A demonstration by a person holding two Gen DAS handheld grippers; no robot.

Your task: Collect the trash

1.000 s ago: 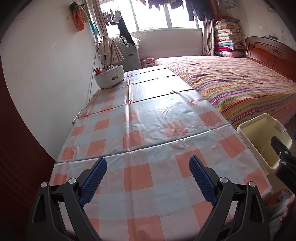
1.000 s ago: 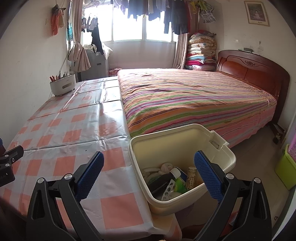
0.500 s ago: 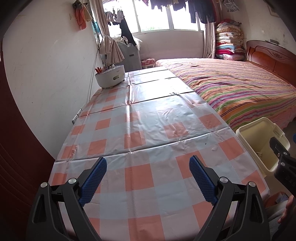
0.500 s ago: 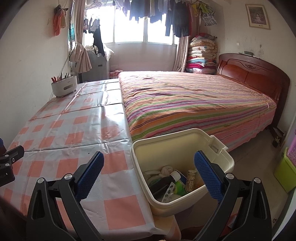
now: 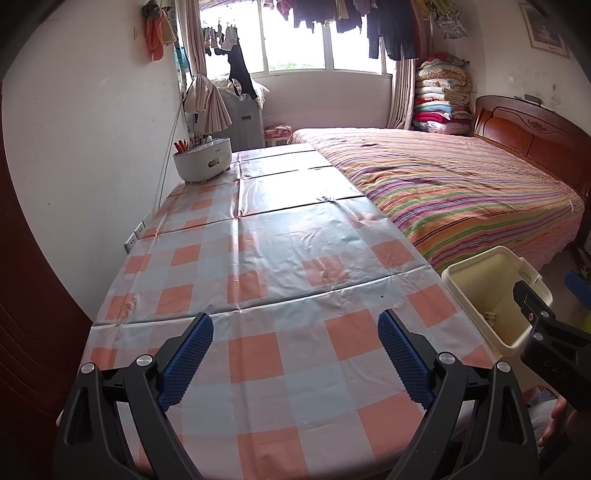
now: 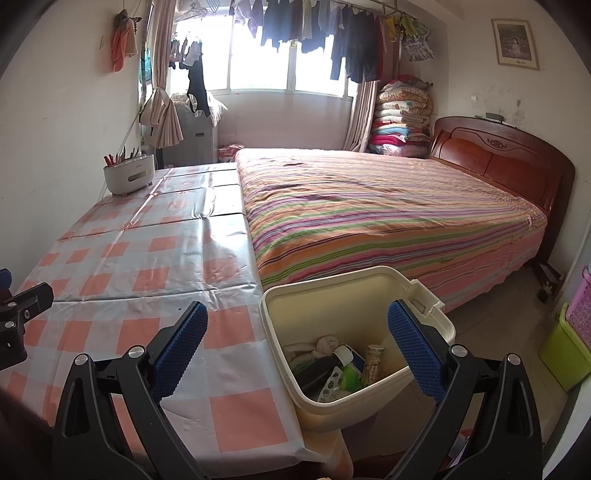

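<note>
The room is a bedroom with a window (image 6: pixel 288 55) at 12 o'clock, laundry (image 6: pixel 332 33) hung across it, and a bed (image 6: pixel 388 221) with a striped cover filling the 1 to 3 o'clock sector. The work surface is a table (image 5: pixel 258 258) under a glossy orange-and-white checked cloth, running from 6 toward 12 o'clock, its far right edge against the bed. A stack of folded quilts (image 6: pixel 402 118) stands at 1 o'clock beside the wooden headboard (image 6: pixel 498 158). A cream bin (image 6: pixel 354 410) sits at the table's near right corner, touching the hanging cloth; it holds the collected trash (image 6: pixel 332 365): crumpled tissue, a dark bottle with a white cap, a green packet, a blister pack and a paper cup. A white utensil holder (image 5: pixel 202 162) with red-handled items stands on the table at 11 o'clock, near the wall. The left gripper (image 5: pixel 295 354) hovers above the near table edge, fingers spread wide and gripping nothing. The right gripper (image 6: pixel 297 339) hangs over the bin's near rim, likewise spread and unloaded. The left wrist view shows only the bin's inner wall at 3 o'clock, partly blocked by the right gripper's body; the right wrist view alone shows the bin's contents, a green crate (image 6: pixel 565 358) at 4 o'clock and a framed picture (image 6: pixel 515 43) at 1 o'clock.
</note>
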